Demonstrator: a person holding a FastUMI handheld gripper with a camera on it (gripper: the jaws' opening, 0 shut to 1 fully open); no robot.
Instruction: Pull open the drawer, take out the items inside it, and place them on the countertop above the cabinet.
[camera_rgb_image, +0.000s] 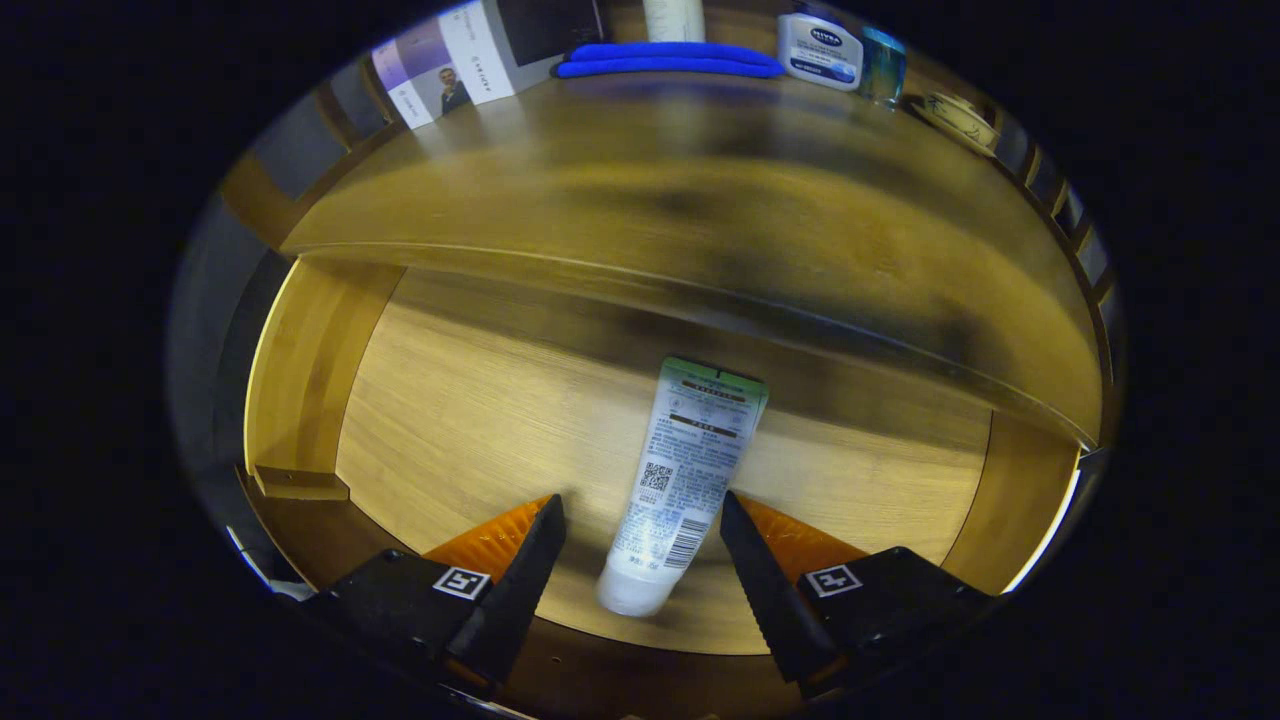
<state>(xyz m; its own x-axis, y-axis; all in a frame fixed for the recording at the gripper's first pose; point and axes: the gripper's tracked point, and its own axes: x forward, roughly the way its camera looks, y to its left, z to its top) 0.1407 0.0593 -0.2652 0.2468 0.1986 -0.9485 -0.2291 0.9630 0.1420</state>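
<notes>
The wooden drawer (310, 380) stands pulled open below me, under the edge of the cabinet countertop (700, 200). A white tube with a green crimped end (680, 480) lies on the drawer floor, label side up, its cap end nearest me. My gripper (640, 510) is open, one finger on each side of the tube's lower half, with a gap between each finger and the tube. The crimped end of the tube reaches beyond the fingertips toward the back of the drawer.
On the countertop's far side lie a folded blue cloth (668, 60), a white and blue jar (820, 50), a teal glass (884, 66), a white bottle (674, 18) and a printed box (450, 60). A small dish (958, 116) sits at the right.
</notes>
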